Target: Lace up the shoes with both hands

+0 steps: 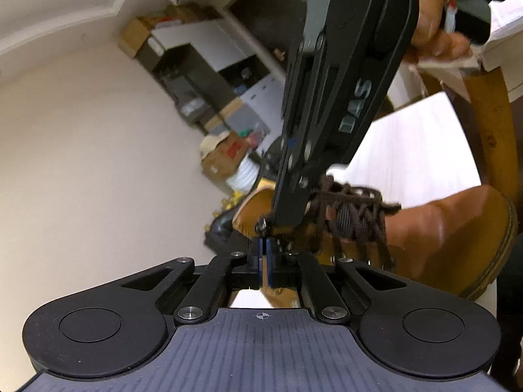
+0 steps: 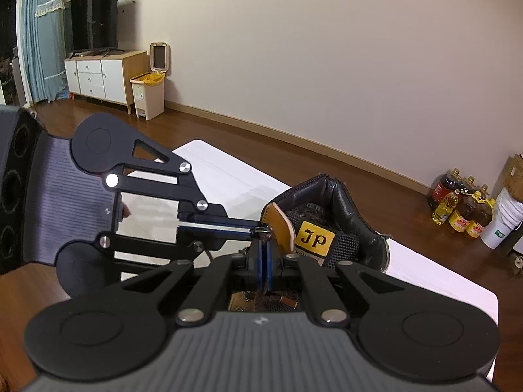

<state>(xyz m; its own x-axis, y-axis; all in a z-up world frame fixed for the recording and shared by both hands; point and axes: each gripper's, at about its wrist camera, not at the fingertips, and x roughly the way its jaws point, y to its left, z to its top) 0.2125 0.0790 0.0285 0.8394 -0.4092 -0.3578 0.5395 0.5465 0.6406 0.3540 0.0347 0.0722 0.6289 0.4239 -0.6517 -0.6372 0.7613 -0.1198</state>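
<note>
We are holding both tools at the collar of the tan boot [image 1: 441, 228] on the white table [image 2: 222, 176]: left tool [image 1: 265, 245] pinched closed, right tool [image 2: 265, 245] nearly closed, tips meeting beside the top eyelet [image 2: 261, 230]; lace grip unclear.

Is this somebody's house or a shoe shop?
Most likely a home living room: a television stands on a white cabinet, a pedal bin sits by the wall, and cooking oil bottles wait on the wooden floor.
</note>
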